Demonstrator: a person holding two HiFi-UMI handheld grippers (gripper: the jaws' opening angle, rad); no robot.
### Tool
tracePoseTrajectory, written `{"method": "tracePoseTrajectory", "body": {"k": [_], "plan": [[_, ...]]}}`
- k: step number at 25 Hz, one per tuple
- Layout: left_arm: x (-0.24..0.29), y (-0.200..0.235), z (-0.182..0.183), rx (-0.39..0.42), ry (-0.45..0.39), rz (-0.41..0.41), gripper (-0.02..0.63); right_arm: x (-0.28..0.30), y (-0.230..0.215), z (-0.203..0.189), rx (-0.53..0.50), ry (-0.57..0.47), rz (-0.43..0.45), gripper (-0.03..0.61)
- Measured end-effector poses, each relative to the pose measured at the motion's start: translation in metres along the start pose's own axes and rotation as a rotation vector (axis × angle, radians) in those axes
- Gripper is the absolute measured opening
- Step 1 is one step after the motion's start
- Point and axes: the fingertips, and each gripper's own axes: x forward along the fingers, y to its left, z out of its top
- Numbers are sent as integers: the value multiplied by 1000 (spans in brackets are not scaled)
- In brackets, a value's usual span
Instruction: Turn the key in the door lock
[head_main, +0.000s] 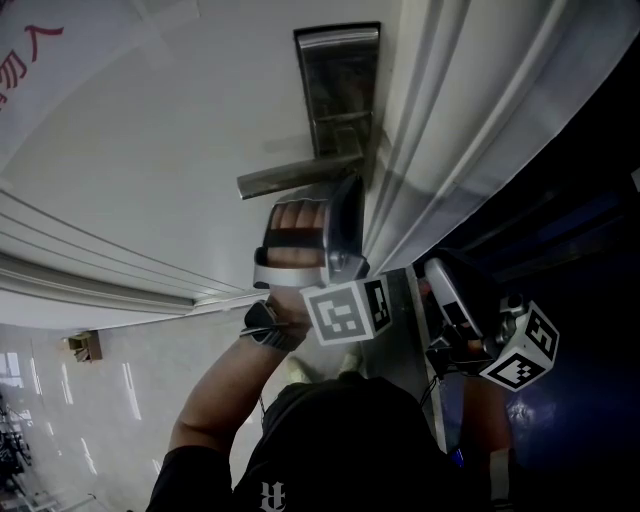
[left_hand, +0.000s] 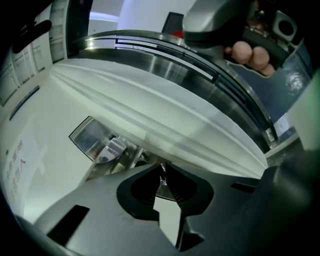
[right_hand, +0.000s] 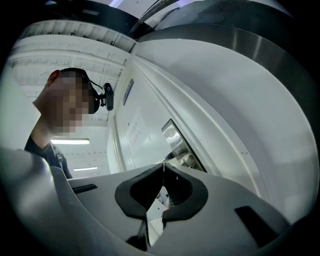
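The key (left_hand: 161, 178) shows only as a thin sliver of bright metal. It sits under the handle (head_main: 300, 176) on the steel lock plate (head_main: 338, 90), close to the free edge of the door (head_main: 150, 130). The jaws of the left gripper (head_main: 347, 190) are drawn almost together and appear clamped on it. From the head view the key itself is hidden behind that gripper.

The hold looks slight, on the key's very end, so a twist could let the metal slide between the jaws. If the wrist wanders off the lock's line, the key could bind, bend or be pulled out. The handle just above leaves little room, and the gripper's body may knock it. The right gripper (right_hand: 163, 169), jaws together on nothing, hangs apart from the door, so a push could swing the door.
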Motion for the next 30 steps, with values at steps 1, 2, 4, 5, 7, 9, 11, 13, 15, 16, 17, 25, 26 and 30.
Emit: {"method": "tracePoseTrajectory", "body": {"k": [1, 2, 4, 5, 7, 9, 11, 13, 15, 16, 17, 25, 26, 30], "plan": [[0, 0, 0, 1, -5, -2, 29, 1, 1, 0, -3, 2, 2, 17], [-2, 0, 0, 2, -12, -1, 28, 1, 2, 0, -6, 3, 3, 17], [-7, -1, 0, 2, -30, 11, 28, 1, 4, 0, -11, 5, 3, 17], [-10, -1, 0, -1, -39, 16, 29, 1, 4, 1, -13, 5, 2, 17], [-17, -1, 0, -20, -58, 23, 29, 0, 5, 1, -16, 6, -1, 17], [-25, 3, 0, -77, -84, 25, 29, 0, 5, 1, -19, 5, -3, 17], [-34, 8, -1, -204, -118, 24, 29, 1, 6, 1, -22, 2, -6, 17], [-42, 13, -6, -419, -155, -3, 29, 2, 7, 2, -24, -1, -8, 17], [-46, 16, -11, -708, -201, -66, 29, 4, 8, 3, -30, 1, -5, 17], [-46, 17, -13, -872, -226, -113, 29, 6, 9, 2, -34, 4, -3, 17], [-46, 16, -16, -1041, -250, -171, 29, 7, 10, 2, -37, 7, -1, 17], [-29, 11, -39, -2159, -435, -445, 104, 7, 9, 3, -40, 17, -10, 17], [-27, 12, -38, -2223, -465, -456, 109, 7, 8, 2, -38, 18, -12, 17], [-14, 11, -31, -2393, -521, -500, 120, 7, 5, 2, -35, 23, -19, 17]]}}
